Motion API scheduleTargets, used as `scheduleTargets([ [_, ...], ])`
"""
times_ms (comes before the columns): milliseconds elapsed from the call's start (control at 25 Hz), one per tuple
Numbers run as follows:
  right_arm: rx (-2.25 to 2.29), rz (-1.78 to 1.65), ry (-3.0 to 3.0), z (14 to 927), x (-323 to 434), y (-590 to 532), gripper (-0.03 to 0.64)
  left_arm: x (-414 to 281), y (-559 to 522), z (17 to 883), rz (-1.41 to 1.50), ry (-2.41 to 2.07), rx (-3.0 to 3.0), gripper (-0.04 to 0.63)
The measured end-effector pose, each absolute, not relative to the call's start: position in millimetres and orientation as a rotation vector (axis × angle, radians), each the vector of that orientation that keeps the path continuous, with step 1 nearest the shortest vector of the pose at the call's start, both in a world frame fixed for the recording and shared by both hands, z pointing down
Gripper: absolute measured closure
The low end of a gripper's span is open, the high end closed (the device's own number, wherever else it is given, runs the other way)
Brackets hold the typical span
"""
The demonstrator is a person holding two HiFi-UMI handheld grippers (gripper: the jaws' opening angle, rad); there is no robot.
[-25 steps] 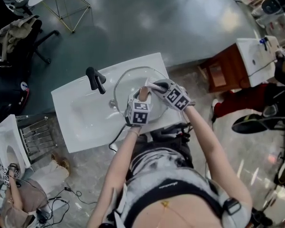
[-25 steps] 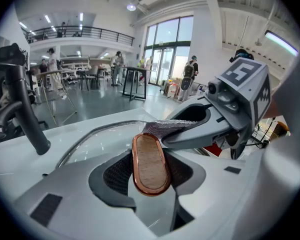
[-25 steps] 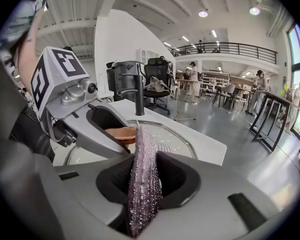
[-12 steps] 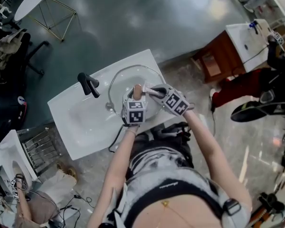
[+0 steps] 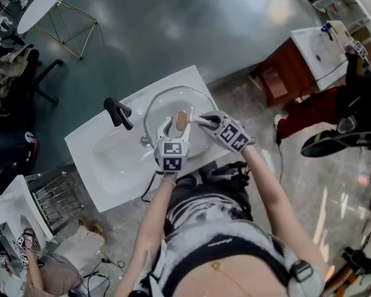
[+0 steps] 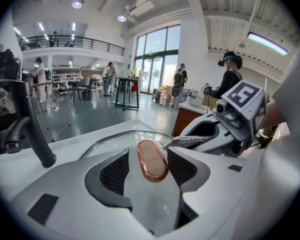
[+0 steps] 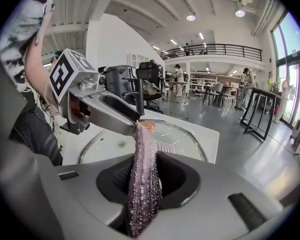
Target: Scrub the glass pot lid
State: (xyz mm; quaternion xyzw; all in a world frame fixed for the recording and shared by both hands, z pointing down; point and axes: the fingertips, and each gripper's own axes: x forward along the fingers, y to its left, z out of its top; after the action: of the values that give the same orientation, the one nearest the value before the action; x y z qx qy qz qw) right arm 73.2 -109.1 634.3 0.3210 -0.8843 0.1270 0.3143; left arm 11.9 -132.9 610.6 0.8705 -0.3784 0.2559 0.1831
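The glass pot lid (image 5: 173,104) lies on the white sink (image 5: 99,147), its copper-brown knob (image 5: 181,120) facing up. My left gripper (image 5: 175,129) is open and its jaws have just been opening. The knob (image 6: 152,160) stands between the pads, and neither pad presses on it. My right gripper (image 5: 199,118) is shut on a silvery-purple mesh scrub cloth (image 7: 142,184), which hangs against the lid (image 7: 180,134) just right of the knob (image 7: 148,125). The left gripper view shows the cloth (image 6: 177,142) held by the right gripper (image 6: 190,141).
A black faucet (image 5: 117,112) stands on the sink left of the lid and rises close at the left of the left gripper view (image 6: 32,129). A wooden cabinet (image 5: 284,79) stands to the right. Chairs, tables and people fill the hall beyond.
The left jaws have spread apart off the knob, and that gripper has drawn back a little toward the person and up. The right gripper still holds the cloth at the lid.
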Motion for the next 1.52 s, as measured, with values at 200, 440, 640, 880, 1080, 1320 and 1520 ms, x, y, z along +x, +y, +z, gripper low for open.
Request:
scheduleTargets([
  [200,0.851,0.33,-2.323,636,74,-109,0.52,-56,-126,608,0.528,-1.146,2.33,0.347],
  [440,0.885,0.336,-2.312,637,73,-110,0.52,-123,-114,646,0.548,-1.209,2.138,0.347],
  [640,0.916,0.335,-2.289,638,72,-110,0.52,-137,-106,663,0.443,-1.133,2.03,0.347],
  [880,0.981,0.345,-2.252,639,72,-112,0.52,-118,-98,681,0.273,-0.928,1.909,0.35],
  [1080,1.017,0.363,-2.231,636,71,-106,0.52,-117,-96,683,0.178,-0.849,1.866,0.403],
  [1320,1.051,0.369,-2.213,638,64,-91,0.52,-118,-95,684,0.189,-0.831,1.88,0.41],
  [1520,1.024,0.379,-2.24,636,47,-73,0.52,-115,-96,679,0.183,-0.834,1.89,0.408],
])
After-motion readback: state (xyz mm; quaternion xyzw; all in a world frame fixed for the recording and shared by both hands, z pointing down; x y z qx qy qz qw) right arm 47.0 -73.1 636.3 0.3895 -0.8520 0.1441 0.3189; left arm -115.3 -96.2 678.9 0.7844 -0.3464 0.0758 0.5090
